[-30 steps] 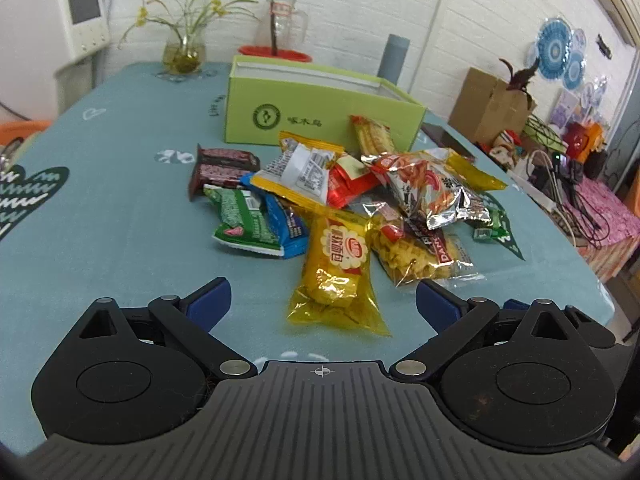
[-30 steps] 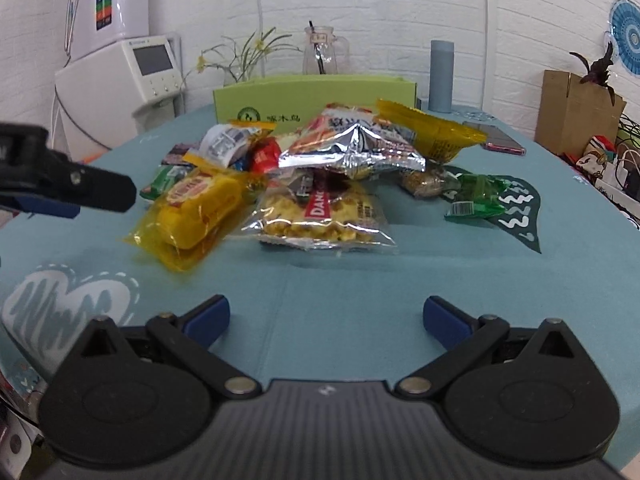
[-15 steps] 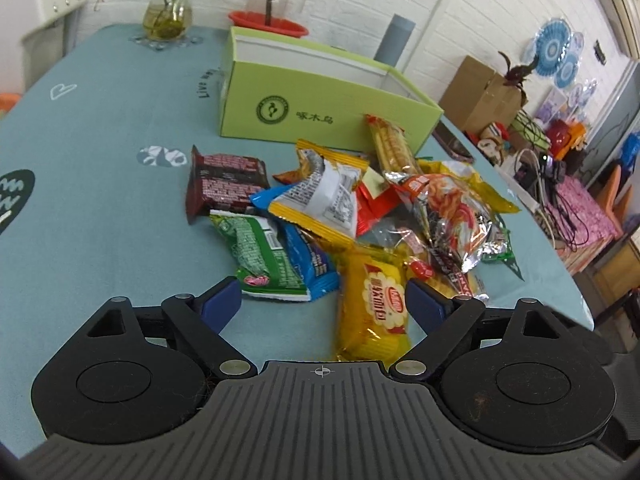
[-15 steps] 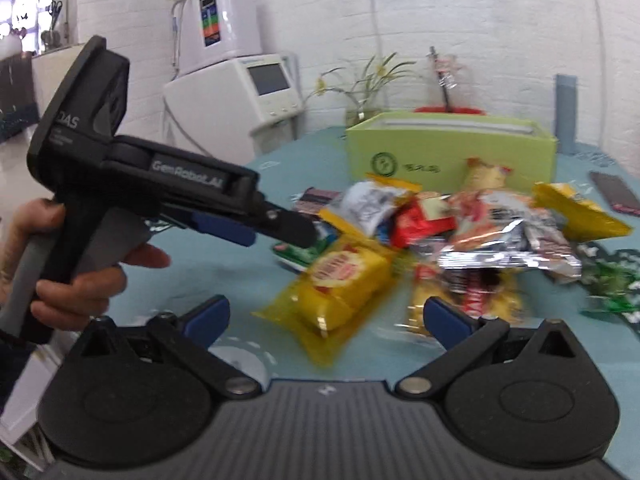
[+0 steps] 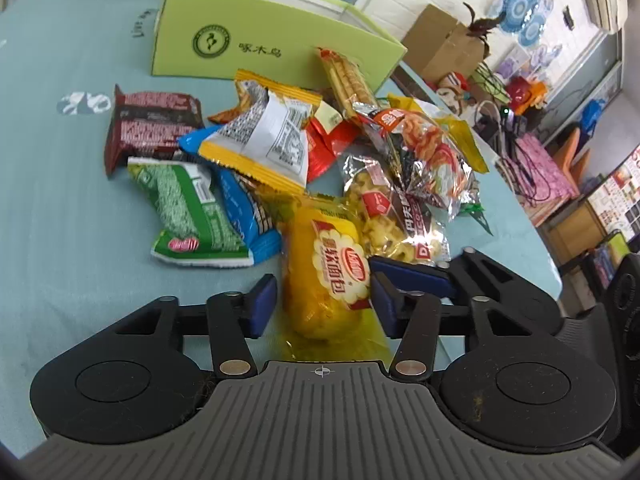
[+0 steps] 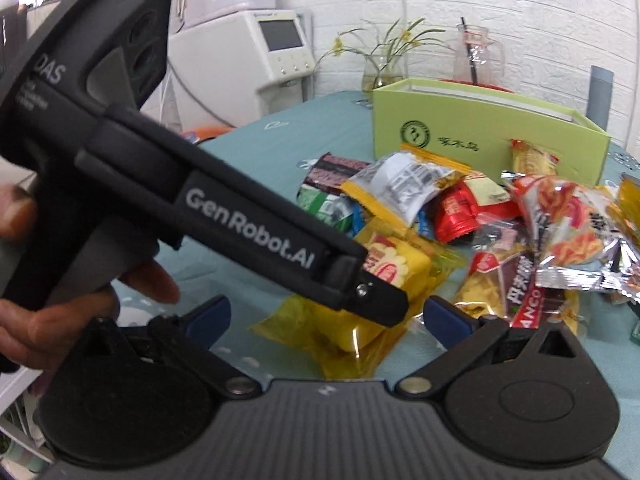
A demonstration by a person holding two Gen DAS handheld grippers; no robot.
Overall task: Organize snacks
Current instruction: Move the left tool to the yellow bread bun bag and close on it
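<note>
the left gripper (image 5: 324, 300) tilts down over the yellow cake packet (image 5: 332, 276), jaws just closing around it, not yet pressing. the right gripper (image 6: 324, 312) hovers beside that packet, jaws open.

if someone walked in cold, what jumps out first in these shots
A bright heap of snack packets lies on the teal tablecloth before a lime green box. Nearest, the left gripper, jaws just closing, straddles the yellow cake packet. Right gripper hangs open beside it.

"GenRobot.AI" and "DAS" on the left gripper (image 6: 384, 304), "啄木鸟" on the green box (image 5: 256, 50)
</note>
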